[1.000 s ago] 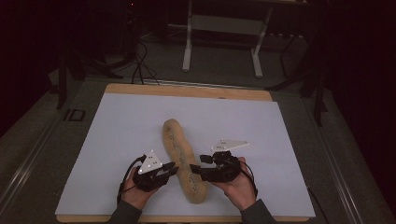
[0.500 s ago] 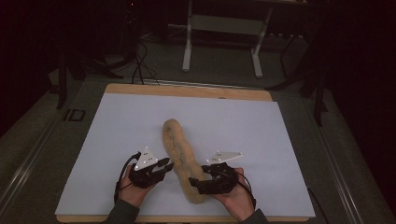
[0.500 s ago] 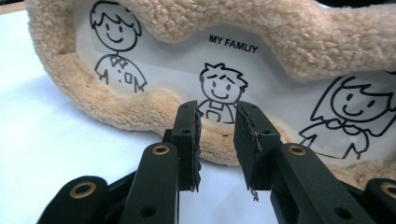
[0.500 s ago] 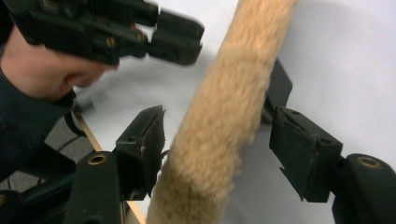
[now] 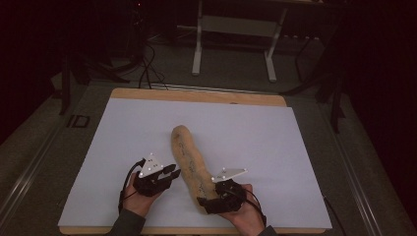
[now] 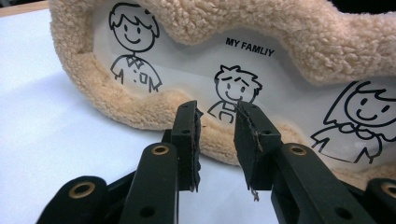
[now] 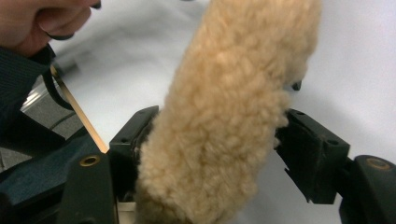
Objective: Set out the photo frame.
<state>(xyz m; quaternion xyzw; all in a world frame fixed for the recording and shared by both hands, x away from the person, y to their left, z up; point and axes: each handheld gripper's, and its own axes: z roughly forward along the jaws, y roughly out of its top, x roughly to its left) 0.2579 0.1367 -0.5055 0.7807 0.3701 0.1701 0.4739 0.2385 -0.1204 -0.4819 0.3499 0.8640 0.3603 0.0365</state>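
White table (image 5: 295, 147) lying bare right and left of the fleecy slipper insole (image 5: 189, 162), giving wide passage. Insole is blocking the middle, running diagonally. Left claw (image 5: 173, 173) sitting just beside its edge; right claw (image 5: 205, 201) straddling its near end.

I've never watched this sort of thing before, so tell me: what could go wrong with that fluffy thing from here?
The right gripper straddles the near end of the fleece toy with its jaws wide, having just opened; if they close off-centre, the soft pile may squash and slip out. The left gripper is open at the toy's edge and holds nothing, so one-sided lifting could leave the long toy sagging. That end lies near the table edge and might slide off.
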